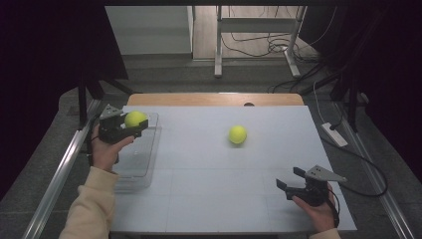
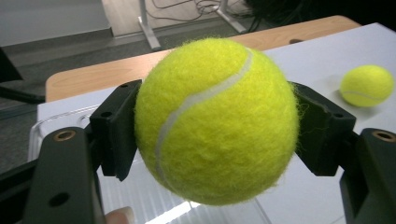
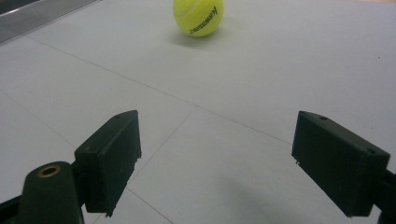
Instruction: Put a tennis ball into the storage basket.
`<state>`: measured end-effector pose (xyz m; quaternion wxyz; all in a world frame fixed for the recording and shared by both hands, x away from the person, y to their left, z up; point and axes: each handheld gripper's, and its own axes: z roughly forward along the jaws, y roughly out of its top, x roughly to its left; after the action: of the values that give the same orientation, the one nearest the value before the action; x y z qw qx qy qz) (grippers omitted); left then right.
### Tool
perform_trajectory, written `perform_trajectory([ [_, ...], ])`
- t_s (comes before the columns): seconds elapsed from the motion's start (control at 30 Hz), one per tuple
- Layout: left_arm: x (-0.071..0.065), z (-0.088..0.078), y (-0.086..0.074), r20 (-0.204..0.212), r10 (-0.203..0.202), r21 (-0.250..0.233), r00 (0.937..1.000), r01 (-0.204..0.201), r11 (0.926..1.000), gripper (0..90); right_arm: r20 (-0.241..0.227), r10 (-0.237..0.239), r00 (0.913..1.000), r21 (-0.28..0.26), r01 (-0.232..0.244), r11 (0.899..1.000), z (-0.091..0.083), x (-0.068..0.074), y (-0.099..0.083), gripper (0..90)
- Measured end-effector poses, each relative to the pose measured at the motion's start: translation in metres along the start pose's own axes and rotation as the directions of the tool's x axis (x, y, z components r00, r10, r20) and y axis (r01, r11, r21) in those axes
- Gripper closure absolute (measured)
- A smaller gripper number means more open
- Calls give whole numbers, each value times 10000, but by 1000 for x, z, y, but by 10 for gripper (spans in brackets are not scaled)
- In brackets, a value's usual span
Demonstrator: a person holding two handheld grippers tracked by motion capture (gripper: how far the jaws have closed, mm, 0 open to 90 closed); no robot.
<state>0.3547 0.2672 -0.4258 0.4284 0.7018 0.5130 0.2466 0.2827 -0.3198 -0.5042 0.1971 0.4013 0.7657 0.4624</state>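
Note:
My left gripper [image 1: 130, 125] is shut on a yellow-green tennis ball [image 1: 135, 119] and holds it over the far end of a clear plastic bin [image 1: 142, 162] at the table's left. In the left gripper view the held ball [image 2: 217, 121] sits between both black pads [image 2: 116, 128], above the bin's clear rim [image 2: 51, 123]. A second tennis ball [image 1: 237, 134] lies loose on the white table, right of centre [image 2: 366, 85] [image 3: 198, 16]. My right gripper [image 1: 290, 180] rests near the table's front right corner, open, with nothing between its jaws [image 3: 217, 163].
The white tabletop [image 1: 214, 179] has a wooden strip [image 1: 214, 99] along its far edge. Metal rails run down the left side [image 1: 59, 174]. A power strip [image 1: 334, 134] and cables lie on the floor to the right. A desk frame [image 1: 256, 30] stands beyond.

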Motion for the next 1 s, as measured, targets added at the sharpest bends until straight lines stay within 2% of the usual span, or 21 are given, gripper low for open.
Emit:
perform_trajectory([
  [0.27,10,4,1,-430,-32,247,9991,42,9997,268,2,-15,10000,-2,15,10000,0,0,0,158],
  [0.4,19,9,2,-815,-36,555,9967,82,9984,268,9,-17,10000,-5,17,10000,0,0,0,158],
  [1.0,34,22,5,-1126,-144,1198,9935,280,9924,268,24,-19,10000,20,19,10000,0,0,0,158],
])
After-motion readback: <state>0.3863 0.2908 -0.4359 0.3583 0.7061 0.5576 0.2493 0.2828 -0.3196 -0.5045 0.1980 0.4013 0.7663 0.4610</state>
